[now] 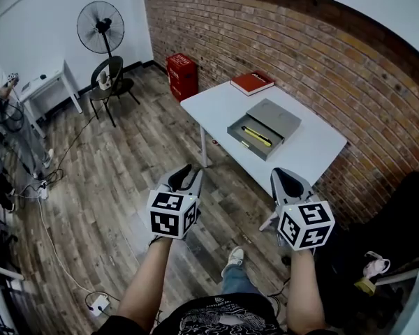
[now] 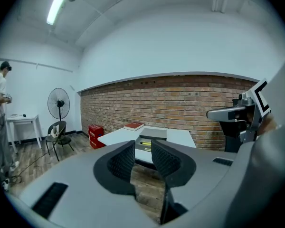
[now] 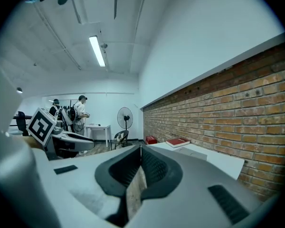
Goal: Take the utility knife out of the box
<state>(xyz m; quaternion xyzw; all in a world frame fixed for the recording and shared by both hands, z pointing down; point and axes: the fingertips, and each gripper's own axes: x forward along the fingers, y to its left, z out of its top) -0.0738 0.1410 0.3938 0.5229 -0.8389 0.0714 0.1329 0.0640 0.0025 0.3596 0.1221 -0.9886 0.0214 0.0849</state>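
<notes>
Two things carry marks, neither legible: white print on the red crate [image 1: 182, 75] is too small to read, and the print on the person's dark shirt [image 1: 220, 317] is cut off by the frame edge. The marker cubes show only black-and-white squares. The left gripper [image 1: 185, 174] has its jaws apart with nothing between them; the right gripper [image 1: 288, 178] has its jaws closed tip to tip, empty. Both hang over the floor, well apart from the white surface [image 1: 314, 149]. The yellow knife [image 1: 256, 135] lies in the open grey box [image 1: 265, 128] there, near a red book [image 1: 252, 82] whose cover shows no readable title.
</notes>
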